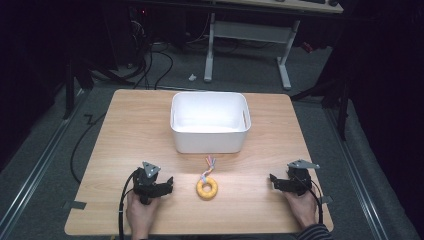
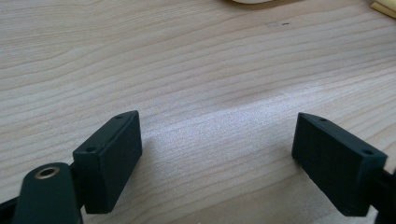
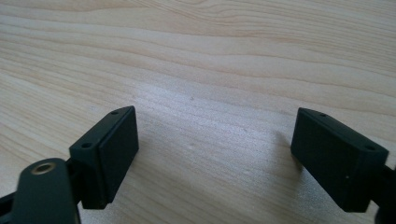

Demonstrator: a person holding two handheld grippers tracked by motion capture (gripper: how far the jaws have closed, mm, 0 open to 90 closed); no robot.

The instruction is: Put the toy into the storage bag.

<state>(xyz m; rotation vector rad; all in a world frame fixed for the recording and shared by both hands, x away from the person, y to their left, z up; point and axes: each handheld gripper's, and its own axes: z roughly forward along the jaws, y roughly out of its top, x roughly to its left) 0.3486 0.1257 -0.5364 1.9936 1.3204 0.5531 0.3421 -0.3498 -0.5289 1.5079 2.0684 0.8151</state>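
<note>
A yellow ring toy (image 1: pixel 207 188) with a short multicoloured cord lies on the wooden table (image 1: pixel 125 130), near the front and midway between my hands. To its left, my left gripper (image 1: pixel 168 186) rests low over the table and points right toward the ring. In the left gripper view, its jaws (image 2: pixel 217 154) stand wide apart over bare wood. On the ring's right, my right gripper (image 1: pixel 274 181) points left. Its jaws (image 3: pixel 215 154) are also apart, with only wood between them. Neither gripper touches the ring.
A white plastic bin (image 1: pixel 210 145) stands empty at the middle of the table, just behind the ring. A white desk frame (image 1: pixel 247 35) and cables lie on the floor beyond the far edge. The room around the table is dark.
</note>
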